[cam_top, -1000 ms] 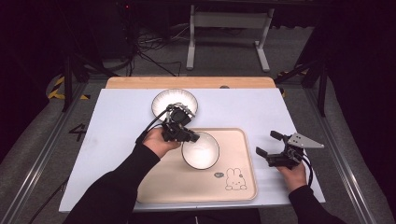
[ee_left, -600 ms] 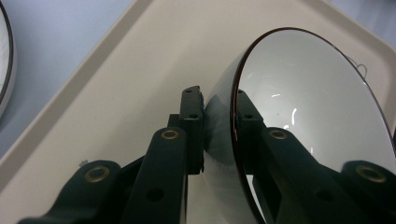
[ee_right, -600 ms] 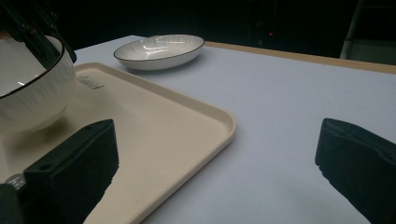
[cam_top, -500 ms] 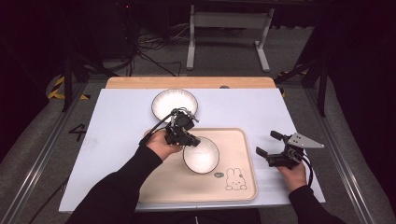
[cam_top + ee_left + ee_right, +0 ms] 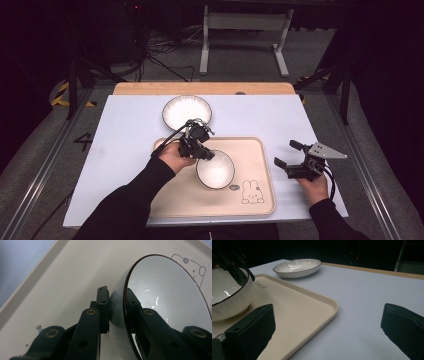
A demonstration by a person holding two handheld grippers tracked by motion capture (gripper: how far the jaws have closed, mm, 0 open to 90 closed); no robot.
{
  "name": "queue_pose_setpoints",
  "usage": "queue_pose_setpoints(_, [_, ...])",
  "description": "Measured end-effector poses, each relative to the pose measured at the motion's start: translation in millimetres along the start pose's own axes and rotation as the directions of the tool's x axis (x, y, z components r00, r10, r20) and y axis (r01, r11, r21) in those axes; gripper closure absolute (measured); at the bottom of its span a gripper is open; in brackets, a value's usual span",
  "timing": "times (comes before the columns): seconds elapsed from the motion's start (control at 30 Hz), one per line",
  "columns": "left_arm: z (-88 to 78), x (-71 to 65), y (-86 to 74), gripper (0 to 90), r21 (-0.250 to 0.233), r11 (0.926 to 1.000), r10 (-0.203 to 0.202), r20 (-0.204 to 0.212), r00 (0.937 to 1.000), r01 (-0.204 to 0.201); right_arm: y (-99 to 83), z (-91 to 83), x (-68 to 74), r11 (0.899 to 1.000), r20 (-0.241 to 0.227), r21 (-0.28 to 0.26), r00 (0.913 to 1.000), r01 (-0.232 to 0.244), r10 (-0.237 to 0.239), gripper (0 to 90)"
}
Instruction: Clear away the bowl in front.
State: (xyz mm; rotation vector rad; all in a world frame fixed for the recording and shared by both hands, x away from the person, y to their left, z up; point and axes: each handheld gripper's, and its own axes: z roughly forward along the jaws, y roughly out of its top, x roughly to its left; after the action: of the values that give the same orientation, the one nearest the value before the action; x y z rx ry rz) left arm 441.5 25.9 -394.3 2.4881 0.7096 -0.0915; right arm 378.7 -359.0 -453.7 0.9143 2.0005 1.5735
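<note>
I'm pinching the bowl rim in my left gripper over the tray, my right gripper idling wide open and empty beside the tray, plate beyond left gripper

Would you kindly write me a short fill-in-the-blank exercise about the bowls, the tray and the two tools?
1. The left tool is shut on the ____ of the bowl.
2. That bowl sits on the beige ____, near its rabbit drawing.
3. The right tool has its jaws ____ above the white mat.
4. The shallow dish lies ____ the tray.

Missing words: rim; tray; open; outside
</note>
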Motion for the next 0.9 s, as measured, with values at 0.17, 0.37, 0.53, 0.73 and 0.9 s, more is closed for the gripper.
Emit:
queue_pose_setpoints(0.17, [0.0, 0.6, 0.1, 79.0, 0.004, 1.0000, 0.002, -0.002, 1.0000, -0.002, 0.0, -0.1, 0.0, 1.000, 0.000, 0.000, 1.0000, -0.002, 0.002, 0.0])
queue_pose_setpoints(0.37, [0.2, 3.3, -1.2, 78.5, 0.003, 1.0000, 0.006, 0.015, 0.9999, -0.006, 0.0, -0.1, -0.1, 1.000, -0.001, -0.001, 1.0000, -0.004, 0.004, 0.0])
queue_pose_setpoints(0.53, [-4.0, 9.0, -3.1, 72.2, -0.021, 0.9997, -0.015, 0.043, 0.9990, 0.016, 0.0, -0.1, -0.4, 1.000, -0.003, 0.000, 1.0000, -0.004, 0.004, 0.0])
queue_pose_setpoints(0.73, [-3.2, 13.2, -4.9, 70.9, -0.014, 0.9996, -0.023, 0.025, 0.9994, 0.023, 0.0, -0.1, -0.4, 1.000, -0.003, 0.000, 1.0000, -0.005, 0.005, 0.0])
queue_pose_setpoints(0.9, [-4.6, 14.7, -5.2, 69.3, -0.032, 0.9991, -0.025, 0.044, 0.9987, 0.027, 0.0, -0.1, -0.5, 1.000, -0.003, 0.000, 1.0000, -0.005, 0.005, 0.0])
